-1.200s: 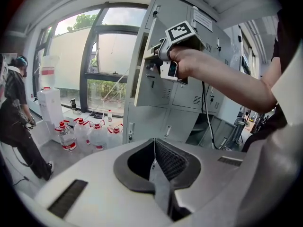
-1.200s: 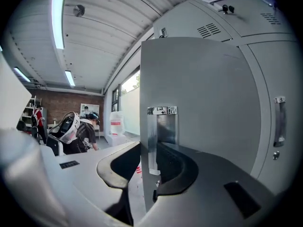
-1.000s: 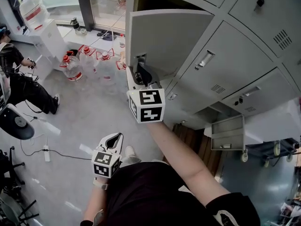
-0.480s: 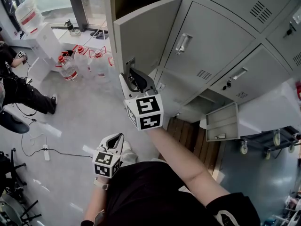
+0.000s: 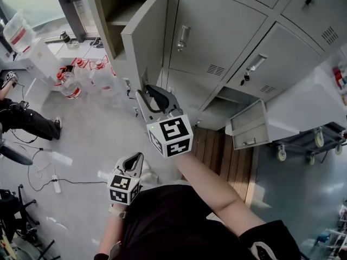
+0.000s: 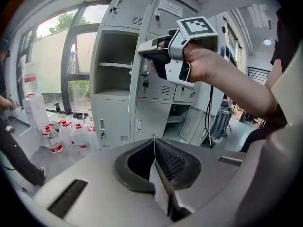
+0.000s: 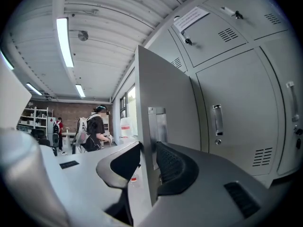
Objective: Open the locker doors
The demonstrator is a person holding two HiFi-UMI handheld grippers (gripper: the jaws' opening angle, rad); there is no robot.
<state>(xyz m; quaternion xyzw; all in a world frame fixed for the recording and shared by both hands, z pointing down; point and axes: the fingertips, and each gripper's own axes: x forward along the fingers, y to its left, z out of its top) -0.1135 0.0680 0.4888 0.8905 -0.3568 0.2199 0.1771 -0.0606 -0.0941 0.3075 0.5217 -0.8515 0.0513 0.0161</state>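
Note:
The grey locker door [image 5: 145, 34] of the upper left locker stands swung out, and its compartment [image 5: 115, 12] with a shelf shows behind it. My right gripper [image 5: 145, 95] is shut on the door's free edge near its latch plate [image 7: 157, 126]. In the right gripper view [image 7: 149, 157] the door [image 7: 165, 103] runs between the two pads, and the jaws have just been closing a little further on it. My left gripper [image 5: 137, 157] hangs low by my body, away from the lockers. Its jaws [image 6: 154, 143] are shut on nothing. The left gripper view also shows the right gripper [image 6: 150, 56] at the door.
Closed locker doors with handles [image 5: 183, 37] [image 5: 255, 63] lie to the right. A lower locker door [image 5: 246, 129] hangs open above a wooden floor panel [image 5: 219, 150]. Water bottles [image 5: 68, 85] stand at the left near a person [image 5: 21, 118]. A wheeled cart [image 5: 303, 140] is at the right.
The door has swung further out with my right gripper on its edge, baring more of the compartment. The left gripper has kept its place by my body.

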